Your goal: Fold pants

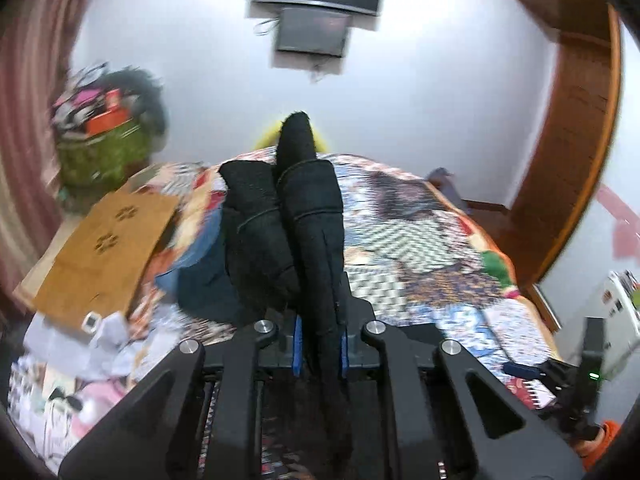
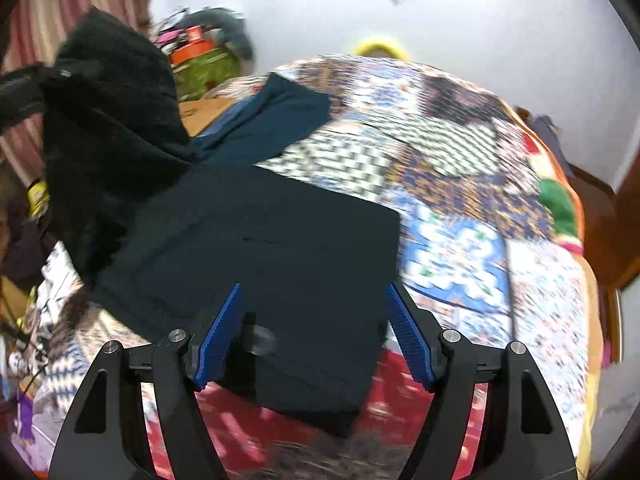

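Note:
Black pants [image 1: 308, 220] are bunched and lifted above the bed in the left wrist view; my left gripper [image 1: 319, 346] is shut on a fold of them between its blue pads. In the right wrist view the pants [image 2: 280, 264] lie partly folded on the patchwork bedspread [image 2: 460, 184], with one end raised at the upper left where the other gripper holds it. My right gripper [image 2: 314, 308] is open just above the flat folded part, with nothing between its blue fingers [image 2: 222, 332].
A dark blue garment [image 2: 272, 120] lies on the bed beyond the pants. A brown cardboard sheet [image 1: 104, 248] and a green basket of clutter [image 1: 100, 152] sit at the left. Papers and small items [image 1: 80, 360] crowd the near left. A wooden wardrobe [image 1: 576, 128] stands right.

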`<state>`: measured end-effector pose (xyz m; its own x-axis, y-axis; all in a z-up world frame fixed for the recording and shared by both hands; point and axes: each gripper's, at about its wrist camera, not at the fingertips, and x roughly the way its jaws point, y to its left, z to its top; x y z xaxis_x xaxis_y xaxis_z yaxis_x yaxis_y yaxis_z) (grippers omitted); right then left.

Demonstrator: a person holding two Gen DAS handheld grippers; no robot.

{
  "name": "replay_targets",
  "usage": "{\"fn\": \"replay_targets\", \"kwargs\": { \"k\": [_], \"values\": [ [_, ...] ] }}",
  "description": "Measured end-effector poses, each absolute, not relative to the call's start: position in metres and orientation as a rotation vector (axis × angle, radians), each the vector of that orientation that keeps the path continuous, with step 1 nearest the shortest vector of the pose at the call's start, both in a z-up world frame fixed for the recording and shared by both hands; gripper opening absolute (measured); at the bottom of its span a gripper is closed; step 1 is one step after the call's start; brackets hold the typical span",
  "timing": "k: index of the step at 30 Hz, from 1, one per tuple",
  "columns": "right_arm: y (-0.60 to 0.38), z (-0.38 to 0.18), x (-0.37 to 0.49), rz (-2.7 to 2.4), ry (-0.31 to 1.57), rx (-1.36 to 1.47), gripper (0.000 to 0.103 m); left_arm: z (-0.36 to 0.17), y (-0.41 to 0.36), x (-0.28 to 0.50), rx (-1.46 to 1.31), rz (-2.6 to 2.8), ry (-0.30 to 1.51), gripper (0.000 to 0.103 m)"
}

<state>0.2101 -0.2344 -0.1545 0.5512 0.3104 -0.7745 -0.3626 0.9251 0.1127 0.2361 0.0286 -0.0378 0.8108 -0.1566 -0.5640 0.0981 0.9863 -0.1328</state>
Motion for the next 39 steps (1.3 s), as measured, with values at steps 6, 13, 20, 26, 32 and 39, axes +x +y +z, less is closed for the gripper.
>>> {"fn": "replay_targets", "kwargs": {
  "k": [6, 13, 20, 26, 32, 39],
  "values": [
    [-0.262, -0.193, 0.219, 0.329, 1.010, -0.047, 0.069, -0.046, -0.036, 0.251, -0.033, -0.247, 0.633, 0.011],
    [-0.265, -0.197, 0.213, 0.339, 0.996, -0.033, 0.069, -0.094, -0.105, 0.261, 0.040, -0.402, 0.784, 0.011],
    [-0.273, -0.200, 0.211, 0.358, 1.001, 0.013, 0.069, -0.137, -0.139, 0.252, 0.141, -0.464, 0.952, 0.012],
    [-0.272, -0.198, 0.208, 0.360, 0.992, 0.016, 0.069, -0.143, -0.142, 0.247, 0.155, -0.490, 1.055, 0.053],
    [-0.275, -0.197, 0.206, 0.365, 0.990, 0.031, 0.069, -0.119, -0.123, 0.243, 0.145, -0.449, 0.964, 0.084],
    [-0.276, -0.189, 0.202, 0.371, 0.973, 0.026, 0.069, -0.104, -0.068, 0.283, 0.164, -0.226, 0.862, 0.099]
  ]
}}
